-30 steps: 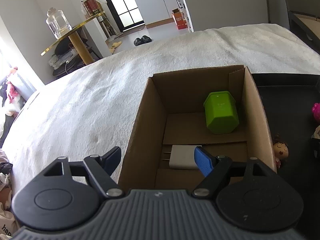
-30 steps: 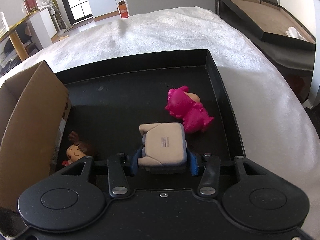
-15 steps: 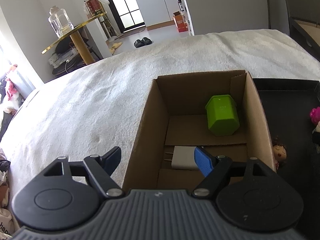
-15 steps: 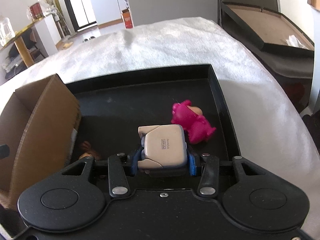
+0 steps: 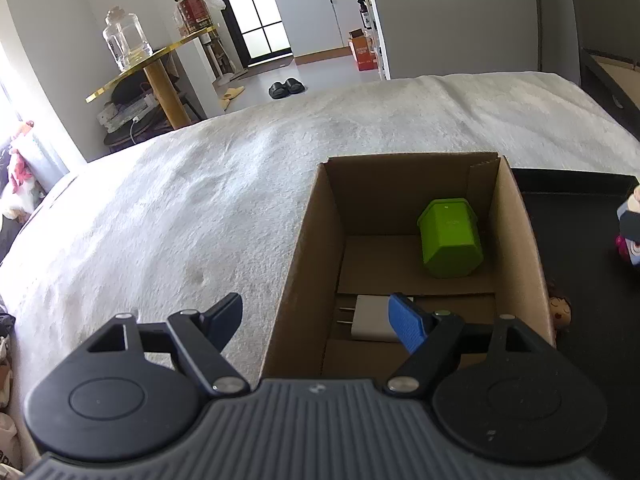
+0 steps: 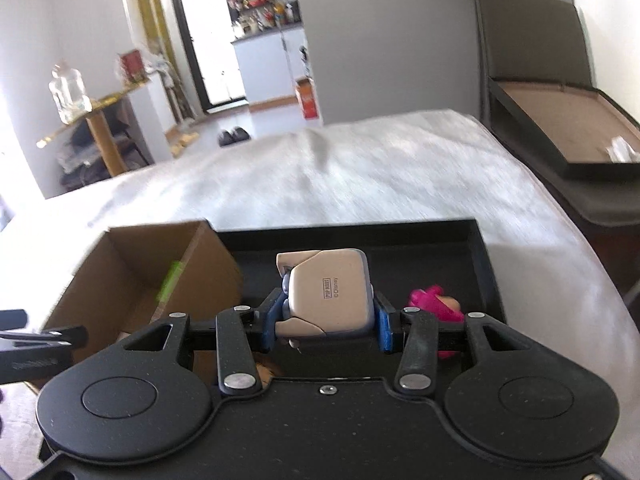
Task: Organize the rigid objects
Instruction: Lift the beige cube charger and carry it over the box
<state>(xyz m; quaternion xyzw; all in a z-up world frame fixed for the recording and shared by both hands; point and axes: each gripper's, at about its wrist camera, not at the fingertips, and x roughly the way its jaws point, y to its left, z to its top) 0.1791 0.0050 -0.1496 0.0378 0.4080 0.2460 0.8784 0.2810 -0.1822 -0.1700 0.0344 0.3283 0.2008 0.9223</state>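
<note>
My right gripper (image 6: 326, 322) was clamped on the beige boxy toy (image 6: 328, 294), pads on its two flat sides so it sat square, raised above the black tray (image 6: 486, 264) for carrying towards the cardboard box (image 6: 132, 276). My left gripper (image 5: 316, 318) hung wide open and empty over the box's near wall, out of the way. Inside lay a white charger (image 5: 370, 318) and, farther back, a green container (image 5: 450, 238). The pink toy (image 6: 430, 300) remained in the tray on the bed (image 5: 200, 208).
</note>
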